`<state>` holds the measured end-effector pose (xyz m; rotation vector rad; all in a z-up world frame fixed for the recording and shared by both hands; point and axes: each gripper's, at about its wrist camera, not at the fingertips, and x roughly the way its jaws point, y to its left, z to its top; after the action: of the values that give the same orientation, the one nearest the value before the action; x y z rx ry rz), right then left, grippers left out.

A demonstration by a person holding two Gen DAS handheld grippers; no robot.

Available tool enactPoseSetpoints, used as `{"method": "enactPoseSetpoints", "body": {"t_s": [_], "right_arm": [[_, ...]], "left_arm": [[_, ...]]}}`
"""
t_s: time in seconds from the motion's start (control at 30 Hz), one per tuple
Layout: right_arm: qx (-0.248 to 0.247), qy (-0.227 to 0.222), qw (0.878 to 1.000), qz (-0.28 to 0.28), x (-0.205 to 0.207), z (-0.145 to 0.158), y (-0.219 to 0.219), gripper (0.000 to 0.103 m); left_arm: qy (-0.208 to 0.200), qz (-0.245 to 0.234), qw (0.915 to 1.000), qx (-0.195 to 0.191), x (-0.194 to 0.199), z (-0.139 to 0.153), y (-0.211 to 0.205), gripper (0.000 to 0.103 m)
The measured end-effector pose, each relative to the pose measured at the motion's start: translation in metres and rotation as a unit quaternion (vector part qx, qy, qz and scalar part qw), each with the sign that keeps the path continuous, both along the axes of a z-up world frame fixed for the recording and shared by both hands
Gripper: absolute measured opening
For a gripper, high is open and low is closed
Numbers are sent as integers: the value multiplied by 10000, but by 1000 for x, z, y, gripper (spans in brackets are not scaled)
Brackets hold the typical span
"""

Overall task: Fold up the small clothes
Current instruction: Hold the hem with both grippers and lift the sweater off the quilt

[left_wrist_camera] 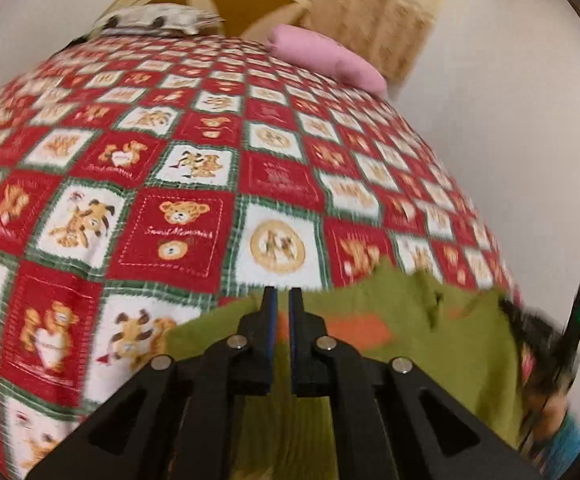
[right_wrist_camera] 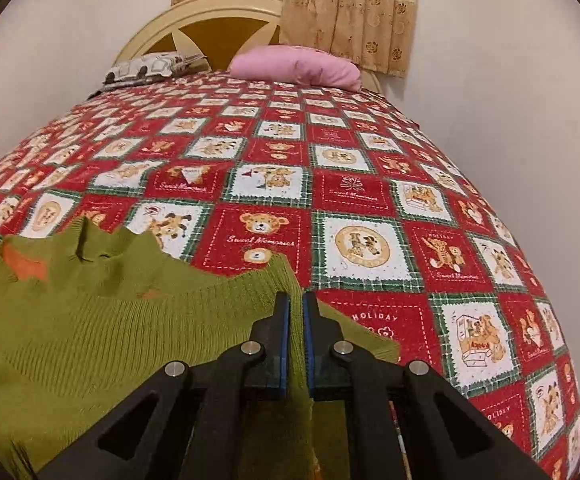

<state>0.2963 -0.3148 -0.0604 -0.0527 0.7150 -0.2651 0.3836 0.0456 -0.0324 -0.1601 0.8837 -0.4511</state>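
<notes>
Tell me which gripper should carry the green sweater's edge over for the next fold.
Right. The right gripper has its jaws pinched on the green sweater's ribbed hem. The left gripper also appears to hold the fabric, but that view is too blurred to confirm the grip.

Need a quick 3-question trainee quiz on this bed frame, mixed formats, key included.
1. True or false: the right tongs pinch the ribbed edge of the olive-green knitted sweater with orange patches.
2. Multiple choice: the plain pink pillow lies A) at the headboard end of the red and white teddy-bear patchwork bedspread, B) on the sweater, C) between the tongs.
3. Fill in: in the left wrist view, the left tongs are over the ____ sweater.

Key: 1 true; 2 A; 3 green.
</notes>
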Motion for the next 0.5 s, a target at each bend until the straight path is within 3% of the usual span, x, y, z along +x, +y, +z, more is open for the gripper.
{"method": "enactPoseSetpoints", "body": {"t_s": [0.03,0.1,0.17,0.2,0.27,0.33,0.37,0.43,0.47,0.5], "right_arm": [[22,-48,10000,17,-1,2,-1,6],[3,-59,10000,47,-2,1,0,6],[-13,-19,10000,58,0,-4,2,6],[-13,-15,10000,50,0,-5,2,6],[11,-61,10000,40,0,-3,0,6],[56,-69,10000,23,-1,-3,-1,6],[69,-46,10000,12,0,-4,-2,6],[70,27,10000,3,3,-6,-2,6],[62,60,10000,1,4,-7,-2,6],[42,81,10000,-3,4,-7,-1,6]], "left_arm": [[-70,-187,9997,110,-8,4,1,15],[-116,-409,9989,204,-19,7,1,44],[-129,-580,9973,437,-28,4,-4,65],[-145,-625,9963,574,-30,1,-7,67],[-34,-664,9937,903,-32,-8,-15,67],[208,-736,9930,904,-29,-20,-22,66],[304,-799,9922,905,-29,-27,-26,52],[74,-755,9901,1185,-33,-29,-33,39],[-14,-737,9894,1253,-35,-28,-34,21],[-61,-694,9902,1211,-36,-25,-32,12]]}}
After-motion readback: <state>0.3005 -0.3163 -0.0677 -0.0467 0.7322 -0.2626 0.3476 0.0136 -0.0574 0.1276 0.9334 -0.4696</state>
